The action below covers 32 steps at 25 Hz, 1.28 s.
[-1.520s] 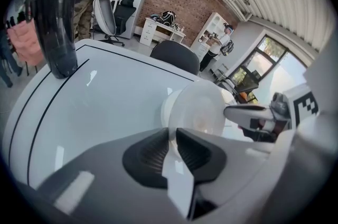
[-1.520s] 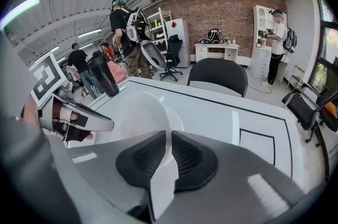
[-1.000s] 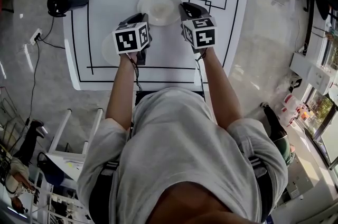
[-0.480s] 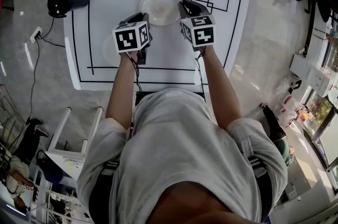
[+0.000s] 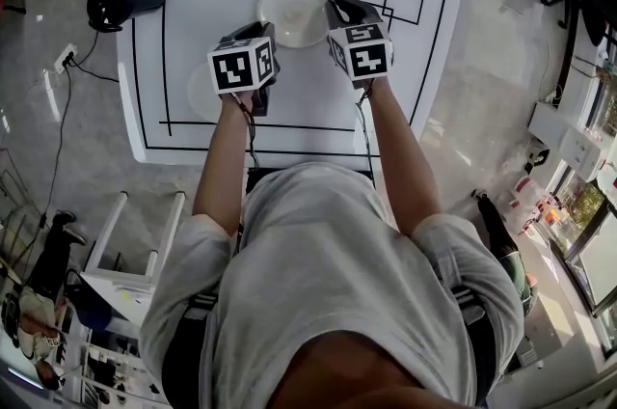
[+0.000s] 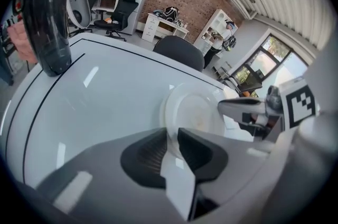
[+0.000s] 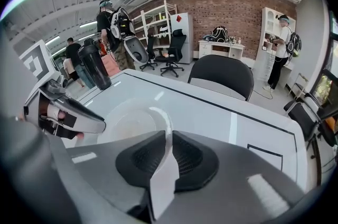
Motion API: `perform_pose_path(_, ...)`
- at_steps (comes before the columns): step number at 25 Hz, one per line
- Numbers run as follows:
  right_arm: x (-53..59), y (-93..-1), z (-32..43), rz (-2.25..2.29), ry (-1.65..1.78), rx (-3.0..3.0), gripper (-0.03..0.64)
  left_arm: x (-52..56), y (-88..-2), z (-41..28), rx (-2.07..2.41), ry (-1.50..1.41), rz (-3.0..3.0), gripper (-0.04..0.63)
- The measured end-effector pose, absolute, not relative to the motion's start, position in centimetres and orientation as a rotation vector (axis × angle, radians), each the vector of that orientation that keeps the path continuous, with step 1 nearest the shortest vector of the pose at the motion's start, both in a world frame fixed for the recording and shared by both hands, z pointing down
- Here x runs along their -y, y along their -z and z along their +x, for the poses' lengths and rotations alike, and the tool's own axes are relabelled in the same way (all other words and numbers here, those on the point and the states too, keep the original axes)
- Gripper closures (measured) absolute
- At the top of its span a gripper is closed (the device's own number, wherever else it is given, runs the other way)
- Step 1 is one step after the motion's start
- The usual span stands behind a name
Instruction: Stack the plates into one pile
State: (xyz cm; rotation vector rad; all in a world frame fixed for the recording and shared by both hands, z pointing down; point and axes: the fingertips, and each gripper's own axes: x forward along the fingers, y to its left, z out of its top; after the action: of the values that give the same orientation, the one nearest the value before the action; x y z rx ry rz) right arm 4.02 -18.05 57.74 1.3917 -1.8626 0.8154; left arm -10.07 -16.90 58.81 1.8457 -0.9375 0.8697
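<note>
Plate (image 5: 292, 4) sits on the white bench (image 5: 202, 2), in the middle of its far half, with bare surface open to its left and beyond it. The left claw (image 6: 172, 138) has just been opening and stands released, the plate's near-left rim loose in its gap. The right claw (image 7: 169, 139) is clenched on the right rim. A second plate (image 5: 199, 92) lies just left of the left claw, apart from the first. A drawn rectangle (image 5: 403, 5) lies close by the right claw.
</note>
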Motion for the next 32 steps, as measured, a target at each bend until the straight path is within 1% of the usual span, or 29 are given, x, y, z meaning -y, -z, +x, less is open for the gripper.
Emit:
perform_pose_path(23,18.1,-58.9,4.1,1.412,-0.804,1.836,0.572,17.3,-59.1,-10.1,0.982,-0.887,1.877,0.523)
perform_pose_path(25,18.1,-58.8,4.3,1.427,-0.810,1.841,0.556,17.3,-58.9,-10.2,0.987,-0.893,1.887,0.517)
perform_pose_path(27,18.0,-58.7,4.6,1.439,-0.823,1.846,0.526,17.2,-58.7,-10.3,0.987,-0.882,1.892,0.497)
perform_pose_path(32,17.2,-57.3,5.4,1.493,-0.821,1.852,0.532,16.7,-57.7,-11.0,0.987,-0.834,1.884,0.487)
